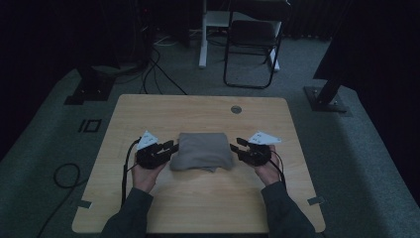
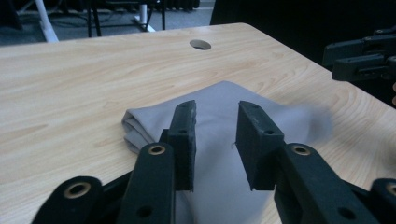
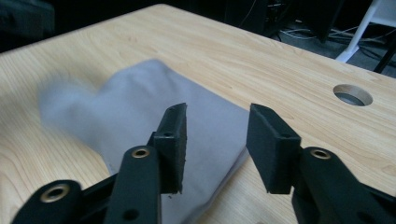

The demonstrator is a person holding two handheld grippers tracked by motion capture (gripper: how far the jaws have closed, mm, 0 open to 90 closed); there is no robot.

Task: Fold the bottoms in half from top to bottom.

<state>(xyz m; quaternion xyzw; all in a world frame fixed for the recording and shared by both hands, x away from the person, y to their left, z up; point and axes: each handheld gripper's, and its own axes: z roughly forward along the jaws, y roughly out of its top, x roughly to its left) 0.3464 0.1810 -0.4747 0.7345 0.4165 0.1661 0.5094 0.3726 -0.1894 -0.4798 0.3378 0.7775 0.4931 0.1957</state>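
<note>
A folded grey cloth (image 1: 201, 151) lies in the middle of the wooden table (image 1: 208, 111). My left gripper (image 1: 172, 146) sits at the cloth's left edge, jaws apart, nothing pinched between them. In the left gripper view the cloth (image 2: 219, 126) lies flat beyond and below the open left gripper (image 2: 215, 140). My right gripper (image 1: 235, 145) sits at the cloth's right edge, also open. In the right gripper view the cloth (image 3: 140, 112) spreads under the left jaw of the right gripper (image 3: 217, 144), its far part blurred. The other hand's gripper (image 2: 364, 53) shows at the right of the left gripper view.
A round cable hole (image 1: 236, 109) sits near the table's far edge. A black folding chair (image 1: 252, 44) and a white desk leg (image 1: 203, 34) stand beyond the table. Cables (image 1: 64, 176) trail on the grey floor at left.
</note>
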